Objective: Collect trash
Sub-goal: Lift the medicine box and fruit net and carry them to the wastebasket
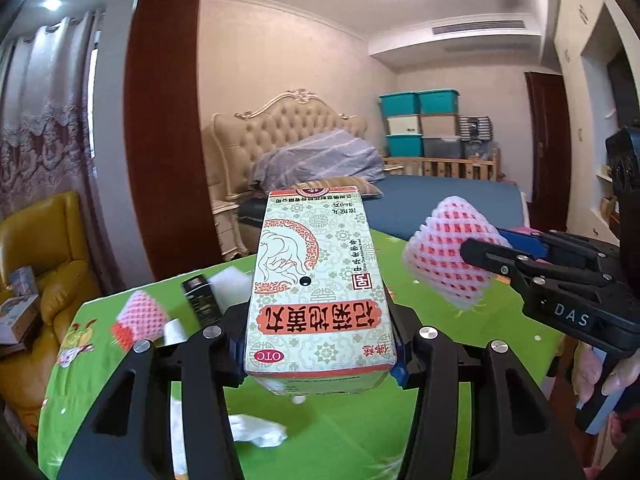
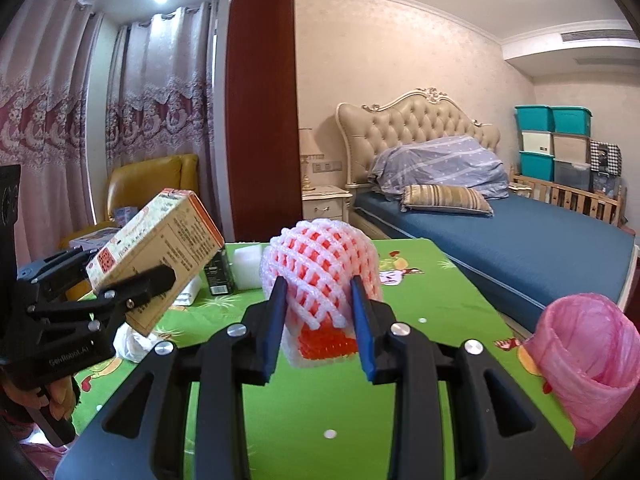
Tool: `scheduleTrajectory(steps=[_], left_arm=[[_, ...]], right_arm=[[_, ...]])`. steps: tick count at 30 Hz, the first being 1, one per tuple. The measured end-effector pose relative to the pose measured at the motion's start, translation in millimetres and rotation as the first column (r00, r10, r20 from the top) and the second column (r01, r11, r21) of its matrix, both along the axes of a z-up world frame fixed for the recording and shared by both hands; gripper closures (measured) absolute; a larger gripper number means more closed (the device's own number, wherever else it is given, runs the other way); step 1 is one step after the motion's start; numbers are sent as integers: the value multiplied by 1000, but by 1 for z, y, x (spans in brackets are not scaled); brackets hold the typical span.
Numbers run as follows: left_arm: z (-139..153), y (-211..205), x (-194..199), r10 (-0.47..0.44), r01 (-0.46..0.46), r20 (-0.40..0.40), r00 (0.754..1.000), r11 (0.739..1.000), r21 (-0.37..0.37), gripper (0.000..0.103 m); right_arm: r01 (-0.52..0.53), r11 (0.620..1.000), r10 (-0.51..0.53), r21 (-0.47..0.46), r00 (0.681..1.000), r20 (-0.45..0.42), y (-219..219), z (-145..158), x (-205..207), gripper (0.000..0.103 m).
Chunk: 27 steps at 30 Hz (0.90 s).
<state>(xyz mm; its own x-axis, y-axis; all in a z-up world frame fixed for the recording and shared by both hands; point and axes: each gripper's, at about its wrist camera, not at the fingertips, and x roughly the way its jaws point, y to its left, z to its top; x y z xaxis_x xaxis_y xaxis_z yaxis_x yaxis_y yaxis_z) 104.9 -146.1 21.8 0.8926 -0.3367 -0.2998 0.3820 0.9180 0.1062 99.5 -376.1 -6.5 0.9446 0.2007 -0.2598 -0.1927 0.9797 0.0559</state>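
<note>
- My left hand-held gripper (image 1: 320, 344) clamps a rectangular printed cardboard box (image 1: 318, 280) above the green table (image 1: 360, 432).
- My right hand-held gripper (image 2: 320, 312) squeezes a soft pink foam net sleeve (image 2: 320, 276), raised near the crinkly pink bin bag (image 2: 588, 364).

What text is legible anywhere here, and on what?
"OTC": red oval on the medicine box held in the left gripper; it appears upside down.
"360丸": same box, far end, also inverted.
Large red Chinese title on the box: inverted, not read with confidence.
"DAS": body of the right gripper, which holds the foam fruit net.
"GenRobot.AI": body of the left gripper, right wrist view.
Small black box and the medicine box's side panel: print too small.
</note>
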Motion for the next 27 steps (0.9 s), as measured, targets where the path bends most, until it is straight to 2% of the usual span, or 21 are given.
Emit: scheduleTrajectory(steps=[11,18,24,27], left_arm=[[-1,-65,20,-165,165,-57,985,986,-4,55],[-6,-127,30,-292,294,-78,953,956,9,55],[-8,-174,42,-375,374,-115,920,927,-33,55],[-10,-203,49,-410,410,-130,903,912,-28,55]], right_arm=[[149,989,-149,1,989,9,-73,-1,-13,72],[275,961,-275,-1,961,9,-142,0,-26,72],[358,934,-359,-4,934,0,-198,-6,-34,71],[389,921,-389,9,921,-9,-223,-10,-37,71]])
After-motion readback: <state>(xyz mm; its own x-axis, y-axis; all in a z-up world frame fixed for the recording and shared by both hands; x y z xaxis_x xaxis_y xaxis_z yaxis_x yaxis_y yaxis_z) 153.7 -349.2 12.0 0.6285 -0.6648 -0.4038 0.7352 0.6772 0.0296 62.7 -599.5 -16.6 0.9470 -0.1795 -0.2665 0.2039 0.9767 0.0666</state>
